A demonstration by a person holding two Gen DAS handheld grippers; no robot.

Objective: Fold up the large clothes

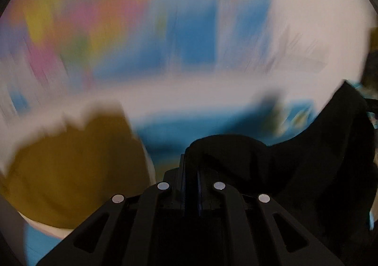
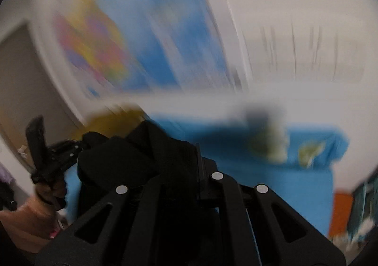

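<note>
Clearly a black garment (image 1: 307, 159) is held up between both grippers, off any surface, and it is seen as dark, matte cloth bunched in soft folds with no print that can be made out. At the left gripper (image 1: 191, 166) the cloth is pinched between the pressed-together jaws and from there it spreads to the lower right of the left wrist view; at the right gripper (image 2: 199, 159) the jaws are likewise pressed together on the cloth, and the bulk is piled to the left of them, toward the centre left of the right wrist view. The garment's long axis is thus judged to run from one claw to the other, each equally near its own end. The person's hand (image 2: 49, 191) on the other gripper's handle is seen at the lower left of the right wrist view. Behind, much blurred, a blue cloth-covered surface (image 2: 295, 185), a mustard-yellow item (image 1: 78, 171) and a white wall with a coloured poster (image 1: 94, 18) are made out.
</note>
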